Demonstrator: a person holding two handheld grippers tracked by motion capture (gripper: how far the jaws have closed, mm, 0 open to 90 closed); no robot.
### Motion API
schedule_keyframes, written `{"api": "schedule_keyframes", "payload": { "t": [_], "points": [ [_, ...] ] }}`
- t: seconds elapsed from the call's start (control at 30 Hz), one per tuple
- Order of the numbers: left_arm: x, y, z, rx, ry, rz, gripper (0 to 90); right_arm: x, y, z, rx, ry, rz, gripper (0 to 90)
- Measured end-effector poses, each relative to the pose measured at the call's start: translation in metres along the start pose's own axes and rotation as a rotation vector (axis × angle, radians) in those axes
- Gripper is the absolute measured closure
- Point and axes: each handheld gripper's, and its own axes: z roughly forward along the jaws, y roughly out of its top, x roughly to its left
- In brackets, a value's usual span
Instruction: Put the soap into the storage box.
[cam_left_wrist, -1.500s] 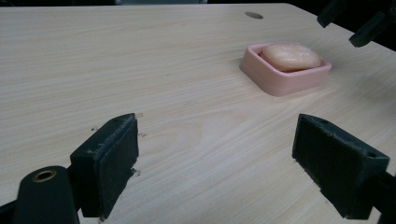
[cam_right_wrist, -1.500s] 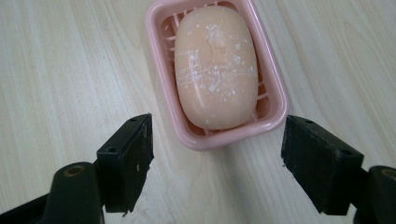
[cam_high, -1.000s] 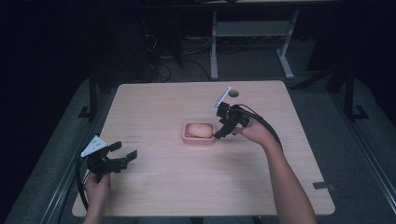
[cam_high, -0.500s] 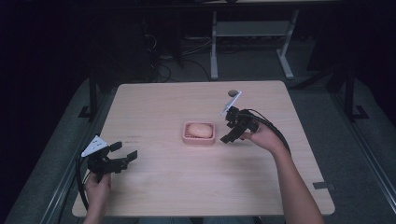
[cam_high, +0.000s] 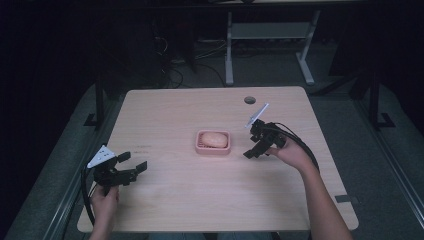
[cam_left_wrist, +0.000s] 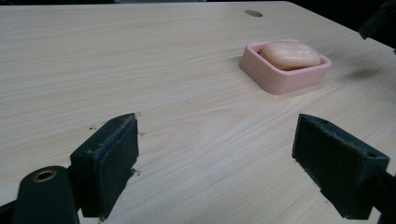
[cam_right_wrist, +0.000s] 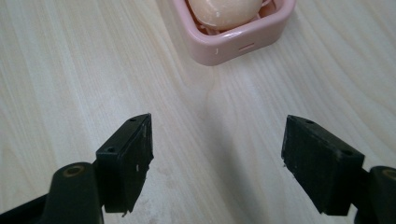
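Centrally on the pale wooden table sits a small pink soap dish, square with rounded corners, and a peach-coloured bar of soap lies inside it, rising a little above the rim; in the left gripper view the dish stands well ahead and to the right, the soap resting in it. The right gripper is held just to the right of the dish, apart from it, its jaws spread wide with nothing between them; in the right gripper view only bare wood lies between the two black jaws, the dish near ahead. The left gripper rests near the table's front left corner, well apart from the dish, its jaws likewise wide apart and gripping nothing. A round cable hole marks the far side of the table.
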Motion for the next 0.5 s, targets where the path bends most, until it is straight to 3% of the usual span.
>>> {"api": "schedule_keyframes", "payload": {
  "t": [0.5],
  "points": [
    [-0.001,0.000,0.001,0.007,-0.002,0.004,14.3,0.004,-0.034,-0.003,-0.018,0.000,0.046,24.5]
  ]
}}
